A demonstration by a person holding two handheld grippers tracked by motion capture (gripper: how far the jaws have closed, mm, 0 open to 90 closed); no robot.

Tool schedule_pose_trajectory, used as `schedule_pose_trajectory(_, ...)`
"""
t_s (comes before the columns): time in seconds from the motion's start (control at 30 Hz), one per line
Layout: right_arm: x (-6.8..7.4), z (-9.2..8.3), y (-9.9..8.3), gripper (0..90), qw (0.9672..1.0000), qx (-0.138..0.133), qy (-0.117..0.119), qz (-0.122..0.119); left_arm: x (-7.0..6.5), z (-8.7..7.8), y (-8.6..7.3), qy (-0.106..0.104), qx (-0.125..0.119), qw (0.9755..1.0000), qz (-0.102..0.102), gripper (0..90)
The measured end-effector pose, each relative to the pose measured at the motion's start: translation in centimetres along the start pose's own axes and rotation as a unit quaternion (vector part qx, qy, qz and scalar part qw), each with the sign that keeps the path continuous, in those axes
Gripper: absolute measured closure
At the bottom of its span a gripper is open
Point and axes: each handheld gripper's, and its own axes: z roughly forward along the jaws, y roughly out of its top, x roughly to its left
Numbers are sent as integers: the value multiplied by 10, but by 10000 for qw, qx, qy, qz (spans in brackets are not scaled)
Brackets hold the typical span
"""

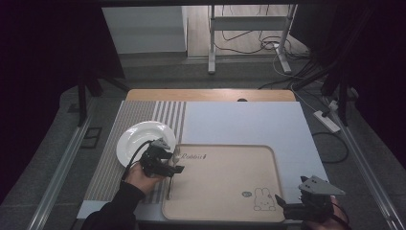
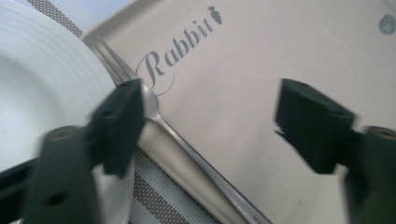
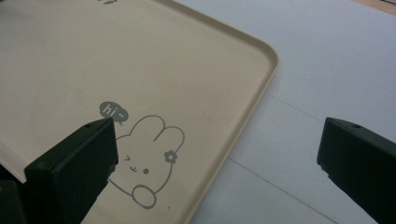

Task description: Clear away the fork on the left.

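The white-covered table carries a striped grey placemat at its left and a beige rectangular plastic tray printed with "Rabbit" and a bunny. A round white ceramic plate sits on the placemat, just beside the tray's left edge. A silver metal fork lies along that left rim, tines near the plate, between plate and tray. The left hand-held gripper hovers over it, jaws spread wide, gripping nothing; the fork looks set down, so this placement seems done. The right hand-held gripper waits agape and empty at the tray's near right corner; any further cutlery remains to be laid.
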Motion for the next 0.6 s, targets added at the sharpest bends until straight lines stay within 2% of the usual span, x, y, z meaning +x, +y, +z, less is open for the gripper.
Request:
schedule_pose_trajectory(0.1, 0, 0, 0, 0, 10000, -3, -1, -2, 1, -2, -1, -82, -36, 10000, -7, 84)
schedule_pose_trajectory(0.17, 0, 0, 0, 0, 10000, -5, -2, 2, 1, -3, -2, -26, 8, 10000, 85, 38)
schedule_pose_trajectory(0.37, 0, 0, 0, 0, 10000, -3, 8, -5, 6, -5, -6, -143, -95, 9999, -15, 0)
schedule_pose_trajectory(0.5, 0, 0, 0, 0, 10000, -11, -6, 7, 8, -8, -10, 134, -260, 9996, 12, 0)
schedule_pose_trajectory(0.6, 0, 0, 0, 0, 10000, -12, -7, 16, 10, -10, -13, 73, -385, 9992, -36, 0)
